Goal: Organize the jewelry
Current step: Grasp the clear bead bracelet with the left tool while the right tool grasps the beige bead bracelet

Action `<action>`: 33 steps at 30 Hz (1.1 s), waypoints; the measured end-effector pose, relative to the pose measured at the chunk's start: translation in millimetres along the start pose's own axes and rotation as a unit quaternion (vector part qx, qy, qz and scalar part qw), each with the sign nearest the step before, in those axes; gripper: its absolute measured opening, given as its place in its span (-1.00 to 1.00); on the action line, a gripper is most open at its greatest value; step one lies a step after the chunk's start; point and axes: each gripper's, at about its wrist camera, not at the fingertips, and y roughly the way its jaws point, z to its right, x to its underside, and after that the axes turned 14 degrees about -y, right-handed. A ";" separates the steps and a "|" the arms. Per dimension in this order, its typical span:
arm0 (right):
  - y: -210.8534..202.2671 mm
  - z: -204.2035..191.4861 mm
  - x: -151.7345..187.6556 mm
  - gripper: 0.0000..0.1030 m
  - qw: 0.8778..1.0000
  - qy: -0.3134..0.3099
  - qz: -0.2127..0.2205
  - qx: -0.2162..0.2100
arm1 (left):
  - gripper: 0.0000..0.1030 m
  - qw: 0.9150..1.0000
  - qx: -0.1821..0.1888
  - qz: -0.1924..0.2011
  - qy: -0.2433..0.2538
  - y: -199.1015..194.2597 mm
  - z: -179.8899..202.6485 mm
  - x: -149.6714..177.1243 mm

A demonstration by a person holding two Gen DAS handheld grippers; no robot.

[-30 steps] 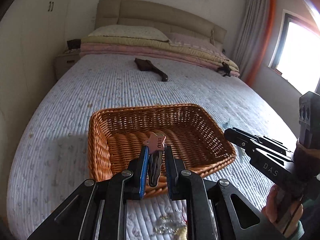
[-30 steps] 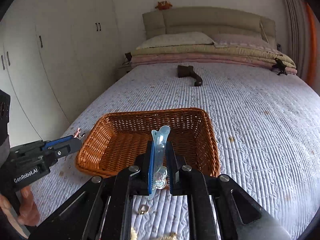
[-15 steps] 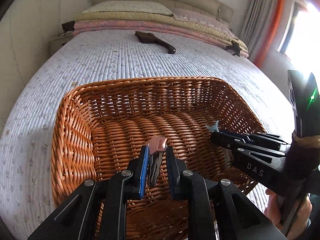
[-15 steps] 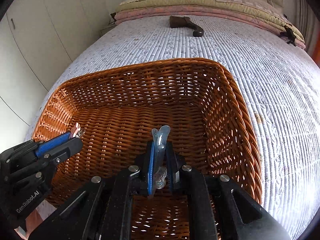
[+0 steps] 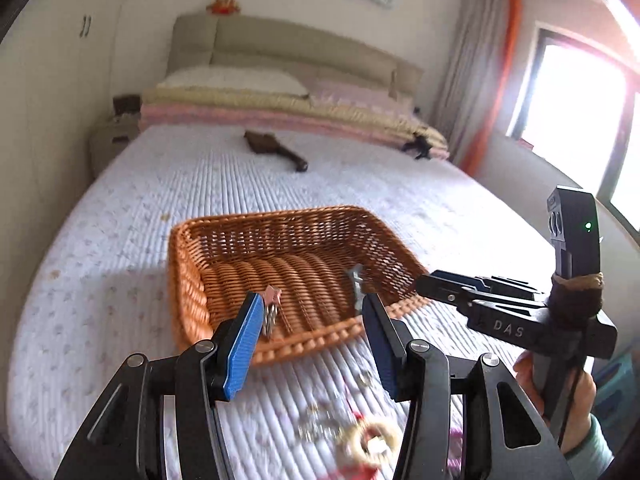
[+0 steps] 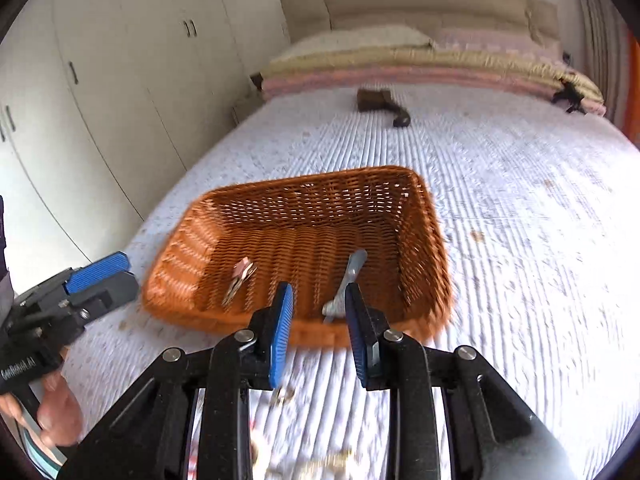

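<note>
Jewelry lies scattered and blurred on the quilted bedspread right under the cameras, gold and red bits closest in, too smeared to name piece by piece. Just above it, the left gripper has its blue pads spread wide with nothing between them, poised at the near rim of the wicker basket. The right gripper shows the same: jaws parted, empty, hovering at the basket's near edge, with a small ring-like piece on the bedspread below it. Inside the basket, two clips lie on the woven floor, well apart from each other: a pink hair clip on the left side and a pale blue hair clip on the right. Neither gripper touches them. Farther up the bed, a dark brown hairbrush rests on the cover, and beyond it folded blankets and a pillow stack against the beige headboard.
</note>
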 end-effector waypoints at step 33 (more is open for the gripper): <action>-29.1 5.3 132.7 -0.42 0.999 0.023 -0.027 0.009 | 0.02 0.987 0.039 -0.153 -0.027 -12.8 -38.6 136.3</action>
